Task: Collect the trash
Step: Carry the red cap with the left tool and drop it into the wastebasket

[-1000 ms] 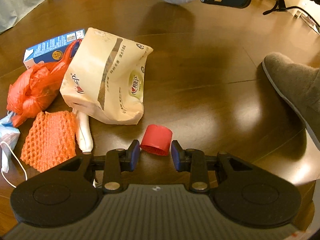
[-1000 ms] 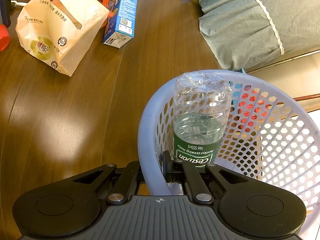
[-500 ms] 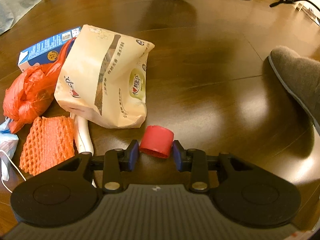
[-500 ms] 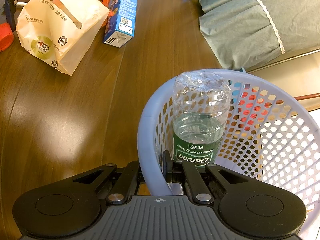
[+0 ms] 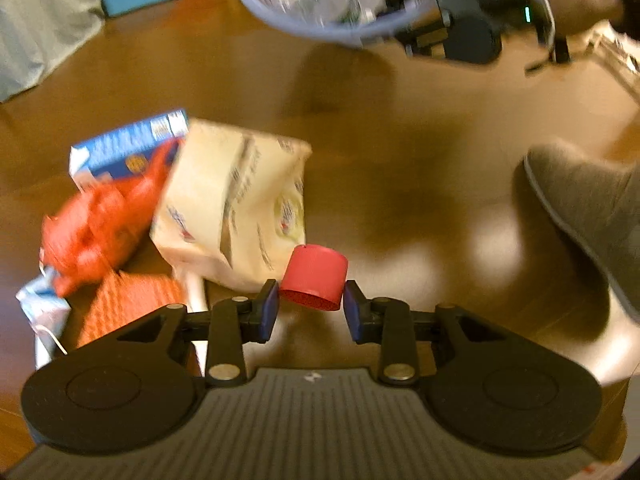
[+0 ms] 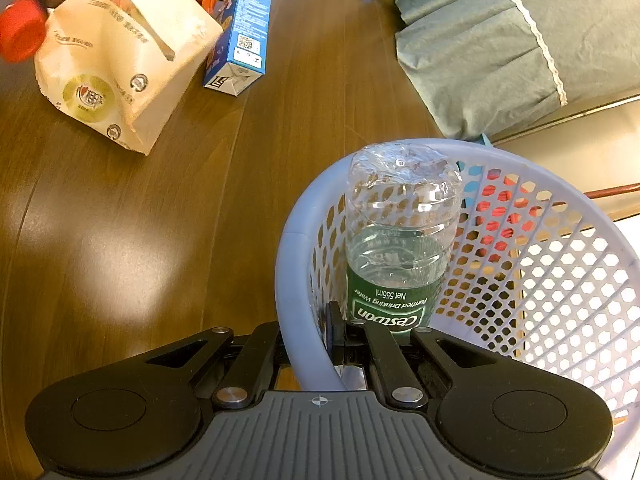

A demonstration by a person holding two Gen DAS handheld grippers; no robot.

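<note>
One perforated lilac basket (image 6: pixel 520 264) is seen clamped at its rim between the pressed-together fingers of the right gripper (image 6: pixel 310 344), one finger outside the wall and one inside. A single clear water bottle (image 6: pixel 400 248) with a green label stands inverted in the basket, just ahead of that gripper. One cream paper bag (image 5: pixel 236 208) is pictured on the wooden floor (image 5: pixel 400 160), ahead and to the left of the left gripper (image 5: pixel 310 310). Beyond the bag, one blue carton (image 5: pixel 128 148) is seen, with one crumpled red plastic bag (image 5: pixel 100 224) lying against it. One orange foam net (image 5: pixel 128 304) is shown to the left of the left gripper, one blurred white-and-blue item (image 5: pixel 44 316) beside it. A single grey slipper (image 5: pixel 592 204) is seen to the right. One red bottle cap (image 5: pixel 314 276) is pinched between the two blue pads (image 5: pixel 269 312) of the left gripper, apparently clear of the floor.
</note>
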